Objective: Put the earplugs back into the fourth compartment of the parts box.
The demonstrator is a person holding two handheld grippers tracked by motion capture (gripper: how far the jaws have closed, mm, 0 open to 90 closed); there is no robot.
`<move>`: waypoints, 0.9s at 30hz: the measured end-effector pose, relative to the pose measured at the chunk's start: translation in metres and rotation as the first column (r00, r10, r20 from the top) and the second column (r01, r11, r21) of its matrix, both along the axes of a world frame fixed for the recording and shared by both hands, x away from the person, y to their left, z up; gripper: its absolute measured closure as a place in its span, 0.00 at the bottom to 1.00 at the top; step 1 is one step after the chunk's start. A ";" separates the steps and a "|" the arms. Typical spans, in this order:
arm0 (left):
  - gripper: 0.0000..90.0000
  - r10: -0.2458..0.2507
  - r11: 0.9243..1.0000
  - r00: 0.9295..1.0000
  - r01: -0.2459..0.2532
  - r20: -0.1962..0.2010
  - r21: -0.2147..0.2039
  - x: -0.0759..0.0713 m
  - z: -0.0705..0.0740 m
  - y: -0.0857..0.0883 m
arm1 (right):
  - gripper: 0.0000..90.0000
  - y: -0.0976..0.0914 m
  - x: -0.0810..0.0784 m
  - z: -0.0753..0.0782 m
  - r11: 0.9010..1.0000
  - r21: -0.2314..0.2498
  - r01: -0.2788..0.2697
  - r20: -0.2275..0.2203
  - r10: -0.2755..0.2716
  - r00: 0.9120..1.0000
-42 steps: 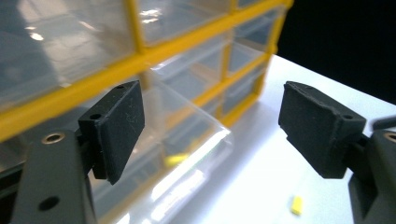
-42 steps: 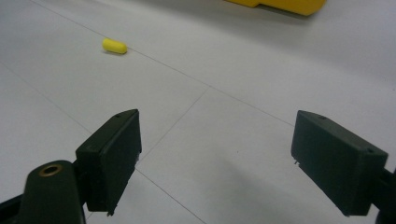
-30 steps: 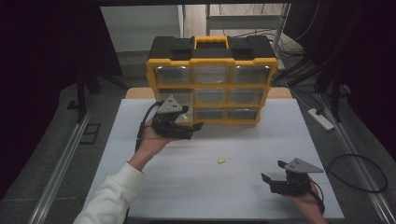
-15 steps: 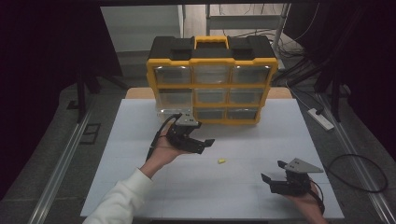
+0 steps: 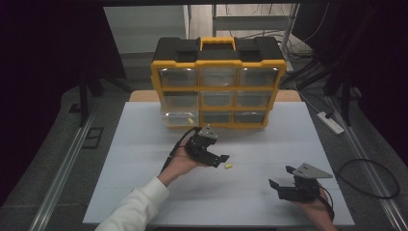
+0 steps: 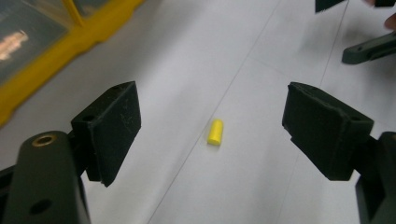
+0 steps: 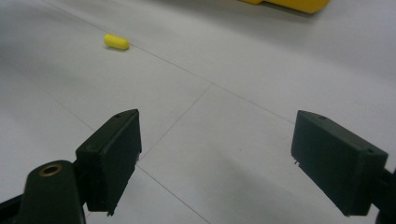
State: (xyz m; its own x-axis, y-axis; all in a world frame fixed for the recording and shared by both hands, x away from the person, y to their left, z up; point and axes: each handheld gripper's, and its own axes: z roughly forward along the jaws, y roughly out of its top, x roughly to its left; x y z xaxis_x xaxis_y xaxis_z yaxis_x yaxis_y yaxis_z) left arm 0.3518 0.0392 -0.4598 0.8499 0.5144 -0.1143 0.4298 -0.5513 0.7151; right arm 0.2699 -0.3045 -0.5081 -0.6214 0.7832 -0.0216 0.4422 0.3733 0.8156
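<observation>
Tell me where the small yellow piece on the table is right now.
In the high view the small yellow piece lies on the white table near its middle, just right of the open left gripper and in front of the yellow organizer.

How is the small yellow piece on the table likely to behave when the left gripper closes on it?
The yellow piece is a short cylinder with a rounded end, lying on its side on the smooth white table, so a nudge would probably roll it. It looks tiny beside the open left gripper, so likely very light and easily knocked away. It might be soft foam; hard to tell.
</observation>
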 end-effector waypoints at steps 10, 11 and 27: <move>0.22 -0.040 0.995 0.999 0.043 -0.036 0.092 0.006 -0.025 -0.027 | 0.19 0.001 0.000 0.000 1.000 -0.006 -0.007 0.001 0.007 1.000; 0.22 -0.044 0.994 0.998 0.048 -0.040 0.100 0.007 -0.028 -0.031 | 0.19 0.001 0.000 0.000 1.000 -0.007 -0.006 0.000 0.006 1.000; 0.27 -0.068 0.979 0.995 0.081 -0.076 0.186 0.014 -0.047 -0.045 | 0.19 0.000 0.000 0.000 1.000 -0.008 -0.006 0.001 0.006 1.000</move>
